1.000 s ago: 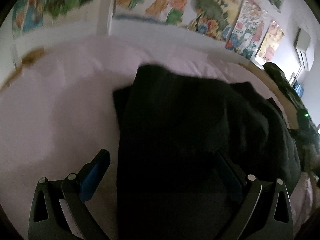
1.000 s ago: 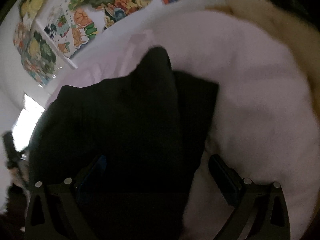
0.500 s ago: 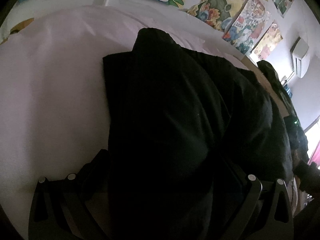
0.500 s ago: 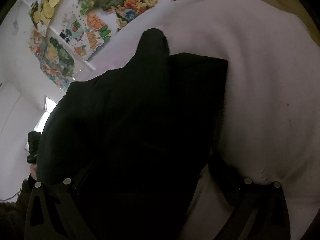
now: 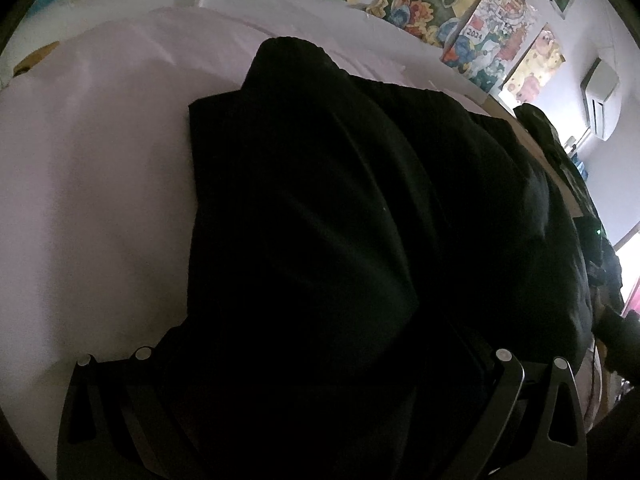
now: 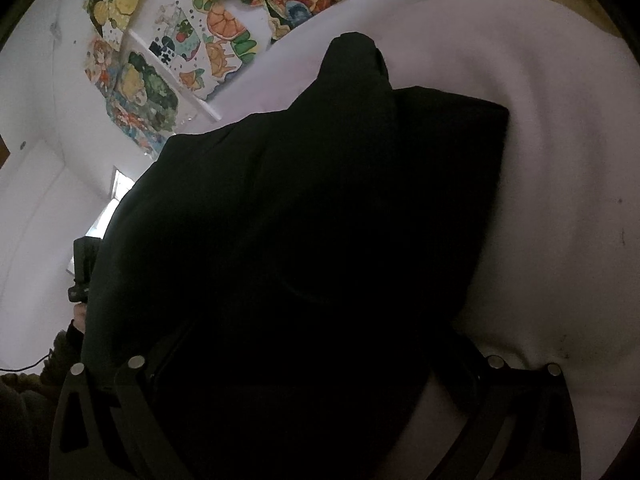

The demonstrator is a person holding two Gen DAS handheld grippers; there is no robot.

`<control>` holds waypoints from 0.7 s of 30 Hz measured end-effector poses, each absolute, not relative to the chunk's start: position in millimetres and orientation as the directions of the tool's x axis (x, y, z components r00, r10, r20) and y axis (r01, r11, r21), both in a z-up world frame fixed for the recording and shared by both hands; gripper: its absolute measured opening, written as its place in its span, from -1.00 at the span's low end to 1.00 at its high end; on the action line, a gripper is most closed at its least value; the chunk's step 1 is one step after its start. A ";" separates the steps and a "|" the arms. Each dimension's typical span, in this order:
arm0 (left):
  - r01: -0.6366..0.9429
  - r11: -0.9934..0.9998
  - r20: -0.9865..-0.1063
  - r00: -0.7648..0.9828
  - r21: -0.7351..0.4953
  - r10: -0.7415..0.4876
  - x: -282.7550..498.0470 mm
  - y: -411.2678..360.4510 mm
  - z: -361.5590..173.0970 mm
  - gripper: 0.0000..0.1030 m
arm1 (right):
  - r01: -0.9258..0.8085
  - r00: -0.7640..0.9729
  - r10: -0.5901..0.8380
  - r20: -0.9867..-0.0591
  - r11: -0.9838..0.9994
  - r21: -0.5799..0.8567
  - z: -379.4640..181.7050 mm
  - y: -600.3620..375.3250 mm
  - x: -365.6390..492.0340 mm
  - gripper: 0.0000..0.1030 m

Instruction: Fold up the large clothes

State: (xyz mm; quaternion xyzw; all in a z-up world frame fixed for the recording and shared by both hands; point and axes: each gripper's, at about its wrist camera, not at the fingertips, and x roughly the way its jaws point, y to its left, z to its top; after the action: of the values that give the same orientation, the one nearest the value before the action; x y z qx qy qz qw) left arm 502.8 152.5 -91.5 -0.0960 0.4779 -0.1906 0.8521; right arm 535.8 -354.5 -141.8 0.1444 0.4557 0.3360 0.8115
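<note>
A large black garment (image 5: pixel 320 208) lies partly folded on a pale pink bedsheet (image 5: pixel 92 184). It also fills the right wrist view (image 6: pixel 304 216), with a narrow end pointing to the far wall. My left gripper (image 5: pixel 320 360) has its jaws spread wide, and the black cloth lies over and between them. My right gripper (image 6: pixel 312 364) stands the same way, jaws wide apart with cloth draped between. The fingertips of both are hidden under the dark fabric.
Colourful posters (image 5: pixel 492 20) cover the wall behind the bed. A dark pile of clothes (image 5: pixel 548 132) sits at the bed's right edge below an air conditioner (image 5: pixel 600 92). The bare sheet (image 6: pixel 560 160) shows to the right in the right wrist view.
Both grippers have moved lower and closer onto the garment; the blue finger pads seen a second ago are now buried under the black cloth.
</note>
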 end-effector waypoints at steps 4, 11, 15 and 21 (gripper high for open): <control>0.233 0.908 -0.778 0.469 -0.349 -0.419 503.5 153.3 -92.0 0.98 | -0.417 0.343 0.690 -0.637 0.720 0.555 -143.2 -357.8 536.5 0.90; 0.239 0.890 -0.775 0.436 -0.389 -0.456 504.5 154.4 -92.9 0.95 | -0.435 0.342 0.694 -0.634 0.715 0.548 -136.3 -357.4 532.4 0.44; 0.214 0.864 -0.759 0.414 -0.455 -0.502 503.0 159.5 -92.7 0.66 | -0.438 0.351 0.688 -0.636 0.721 0.538 -133.2 -357.7 530.0 0.30; 0.184 0.870 -0.753 0.440 -0.458 -0.489 496.0 158.9 -79.7 -0.09 | -0.422 0.354 0.650 -0.673 0.753 0.505 -127.2 -352.1 531.6 0.28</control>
State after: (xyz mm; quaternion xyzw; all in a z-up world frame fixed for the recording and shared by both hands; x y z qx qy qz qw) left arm 496.0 158.9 -79.7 -0.1563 0.4893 -0.2018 0.8340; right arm 531.6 -352.1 -127.2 0.1229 0.4632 0.3293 0.8136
